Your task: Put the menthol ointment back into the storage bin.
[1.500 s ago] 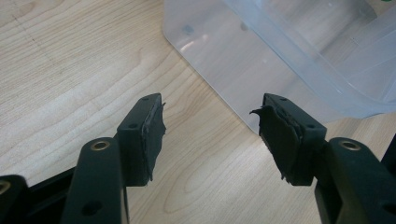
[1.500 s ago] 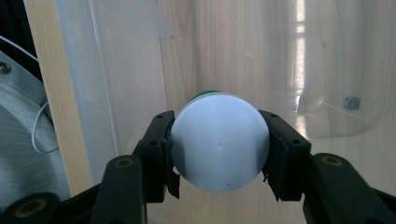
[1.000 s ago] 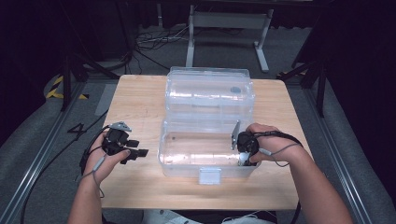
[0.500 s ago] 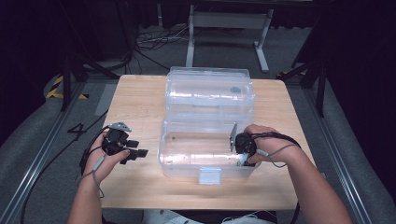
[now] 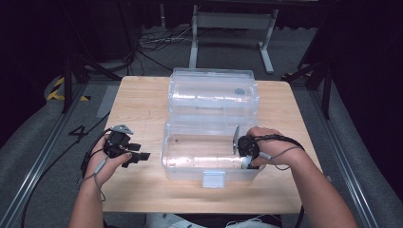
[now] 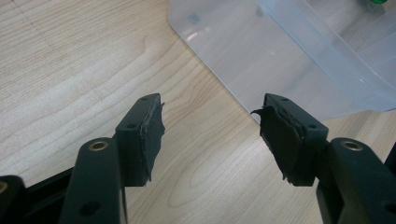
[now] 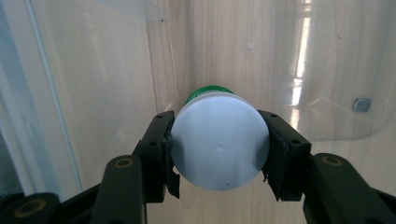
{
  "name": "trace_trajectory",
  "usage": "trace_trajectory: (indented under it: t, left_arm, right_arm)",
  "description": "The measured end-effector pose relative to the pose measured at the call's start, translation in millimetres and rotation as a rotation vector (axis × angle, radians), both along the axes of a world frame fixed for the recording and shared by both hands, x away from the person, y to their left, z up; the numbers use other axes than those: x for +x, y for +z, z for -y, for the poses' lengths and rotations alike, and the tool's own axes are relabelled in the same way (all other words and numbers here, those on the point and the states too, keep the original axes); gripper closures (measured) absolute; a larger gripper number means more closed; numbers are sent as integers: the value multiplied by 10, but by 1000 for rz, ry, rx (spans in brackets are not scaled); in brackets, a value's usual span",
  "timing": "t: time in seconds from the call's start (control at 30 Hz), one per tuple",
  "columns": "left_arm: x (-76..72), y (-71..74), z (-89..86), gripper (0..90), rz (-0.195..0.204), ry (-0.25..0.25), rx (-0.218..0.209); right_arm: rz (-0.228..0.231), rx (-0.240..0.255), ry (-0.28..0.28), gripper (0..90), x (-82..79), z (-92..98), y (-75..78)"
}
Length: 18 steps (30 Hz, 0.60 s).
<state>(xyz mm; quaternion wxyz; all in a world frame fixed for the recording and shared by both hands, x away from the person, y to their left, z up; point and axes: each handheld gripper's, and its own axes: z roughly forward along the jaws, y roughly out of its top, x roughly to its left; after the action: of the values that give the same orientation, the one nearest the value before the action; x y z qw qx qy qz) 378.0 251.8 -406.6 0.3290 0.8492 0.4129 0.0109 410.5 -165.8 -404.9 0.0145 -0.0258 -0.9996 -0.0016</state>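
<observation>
A light wooden table (image 5: 142,102) carries a clear plastic box (image 5: 190,164) with its lid open.

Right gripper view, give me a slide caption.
Right gripper clamps a white-capped green bottle inside the clear plastic box.

High view down on the wooden table (image 5: 142,109); both gripper views close, sharing its clear plastic box (image 5: 211,156).
</observation>
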Motion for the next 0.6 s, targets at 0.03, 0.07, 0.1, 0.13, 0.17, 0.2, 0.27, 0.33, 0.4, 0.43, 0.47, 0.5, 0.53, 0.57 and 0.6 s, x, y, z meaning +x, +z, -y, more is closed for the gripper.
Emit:
trace_trajectory:
  t: [0.03,0.07,0.1,0.13,0.17,0.2,0.27,0.33,0.4,0.43,0.47,0.5,0.53,0.57,0.6]
  left_arm:
    - [1,-3,-2,400,-1,1,0]
    - [1,-4,-4,400,-1,2,-1]
    - [1,-5,-4,400,-1,2,-1]
    - [1,-5,-4,400,-1,2,-1]
    - [1,-4,-5,400,-1,1,-2]
    - [1,-4,-5,400,-2,2,-2]
    - [3,-6,-9,400,-2,0,0]
    - [3,-7,-11,400,-3,0,-1]
    - [2,-8,-12,400,-4,3,-1]
    - [3,-9,-13,400,-3,3,-1]
    - [2,-9,-13,400,-4,3,-1]
    - [2,-9,-14,400,-5,2,-1]
    - [2,-9,-14,400,-5,2,-1]
    - [3,-10,-14,400,-4,3,-1]
    - [2,-10,-13,400,-5,5,-2]
  right_arm:
    - [-2,0,2,497,3,-2,-2]
    - [-3,-1,3,497,4,-4,-4]
    - [-6,-1,2,497,5,-6,-6]
    - [-8,-7,4,498,8,-10,-6]
    - [-9,-9,8,497,12,-12,-6]
    - [-14,-7,12,497,18,-11,-14]
    - [-23,-4,14,497,26,-11,-21]
    - [-28,-6,14,497,29,-11,-23]
    - [-29,-9,15,496,29,-13,-25]
    - [-29,-9,15,496,29,-13,-25]
    - [-29,-8,13,496,28,-13,-25]
    - [-27,-8,15,495,28,-12,-25]
    - [-27,-10,14,494,29,-12,-25]
    - [-27,-10,14,494,29,-12,-25]
    - [-28,-9,12,493,29,-11,-24]
